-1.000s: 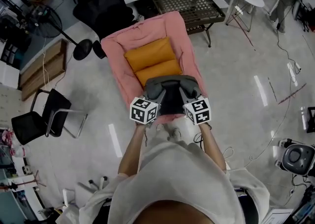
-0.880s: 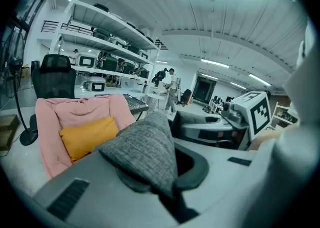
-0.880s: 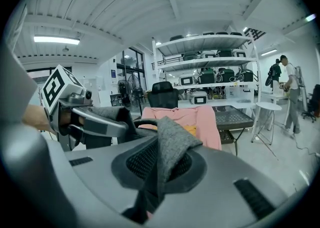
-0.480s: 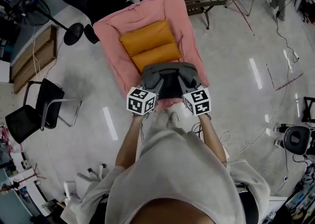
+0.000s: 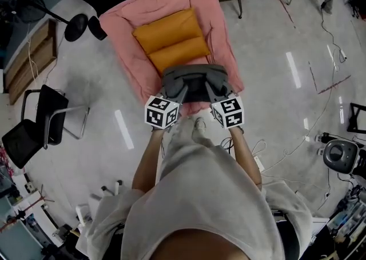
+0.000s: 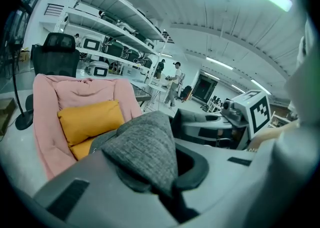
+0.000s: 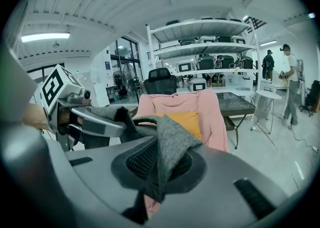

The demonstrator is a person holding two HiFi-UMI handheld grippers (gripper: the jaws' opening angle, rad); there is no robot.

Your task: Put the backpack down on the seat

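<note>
One grey backpack (image 5: 193,80) over front edge of one pink seat (image 5: 123,36), just before two orange cushions (image 5: 171,39). Two grippers, left gripper (image 5: 178,92) and right gripper (image 5: 214,90), jaws each clamped on backpack fabric. One black chair (image 5: 34,130) well apart.

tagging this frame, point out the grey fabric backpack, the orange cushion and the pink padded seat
grey fabric backpack (image 5: 197,84), head view, dark middle panel
orange cushion (image 5: 171,40), head view, middle, by its fold
pink padded seat (image 5: 117,30), head view, bare left side
</note>
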